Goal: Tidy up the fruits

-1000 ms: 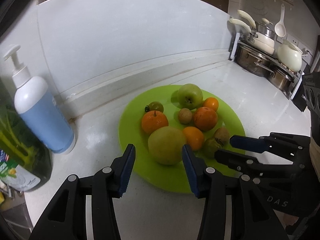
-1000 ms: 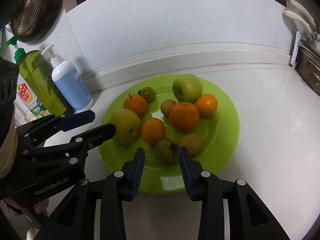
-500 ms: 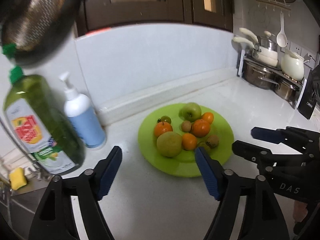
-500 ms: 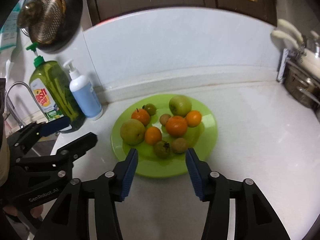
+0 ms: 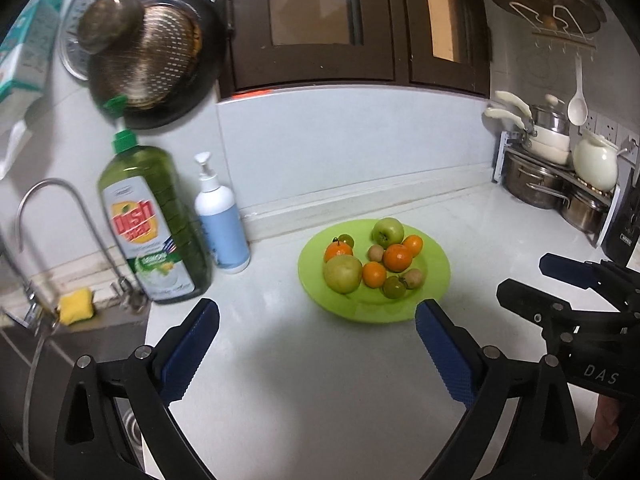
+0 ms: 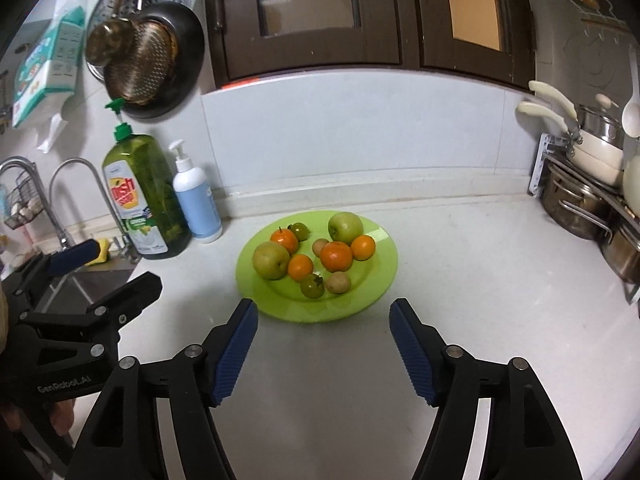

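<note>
At the bottom of each wrist view, blue-padded jaws are seen spread with only bare counter between them: the left gripper [image 5: 316,344] has just been opening to its widest and the right gripper [image 6: 323,344] has just been opening to a moderate gap, and nothing is held by either. Beyond them, at the centre of the frame, the green plate [image 6: 360,304] is set on the white counter [image 6: 480,320], and every visible fruit [image 6: 336,256] is gathered on it. No loose fruit is seen elsewhere, though the blurred edges could hide one, so the organizing is judged essentially finished.
</note>
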Demonstrator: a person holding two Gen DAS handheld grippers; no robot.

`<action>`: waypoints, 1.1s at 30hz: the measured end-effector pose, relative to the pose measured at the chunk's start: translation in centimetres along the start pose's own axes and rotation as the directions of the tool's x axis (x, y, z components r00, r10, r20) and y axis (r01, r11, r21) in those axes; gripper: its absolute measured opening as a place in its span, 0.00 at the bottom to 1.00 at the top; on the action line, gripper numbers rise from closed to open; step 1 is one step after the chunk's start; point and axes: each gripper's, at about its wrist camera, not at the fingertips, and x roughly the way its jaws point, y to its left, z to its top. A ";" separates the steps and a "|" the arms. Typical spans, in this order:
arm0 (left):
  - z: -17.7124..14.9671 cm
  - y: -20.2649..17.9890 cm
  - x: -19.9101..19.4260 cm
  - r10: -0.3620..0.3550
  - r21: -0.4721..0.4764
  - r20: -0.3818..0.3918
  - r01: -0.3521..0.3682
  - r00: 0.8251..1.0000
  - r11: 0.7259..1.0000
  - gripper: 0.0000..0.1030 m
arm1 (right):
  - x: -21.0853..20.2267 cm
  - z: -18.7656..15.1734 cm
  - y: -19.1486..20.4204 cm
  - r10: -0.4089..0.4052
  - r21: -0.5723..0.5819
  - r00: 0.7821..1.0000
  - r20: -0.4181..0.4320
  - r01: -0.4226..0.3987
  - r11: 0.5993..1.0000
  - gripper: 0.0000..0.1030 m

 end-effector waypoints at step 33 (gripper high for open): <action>-7.9 -10.5 -18.4 0.162 -0.130 0.056 -0.153 0.985 0.980 1.00 | -17.4 -8.8 -5.4 0.098 -0.054 0.993 0.066 -0.095 0.994 0.87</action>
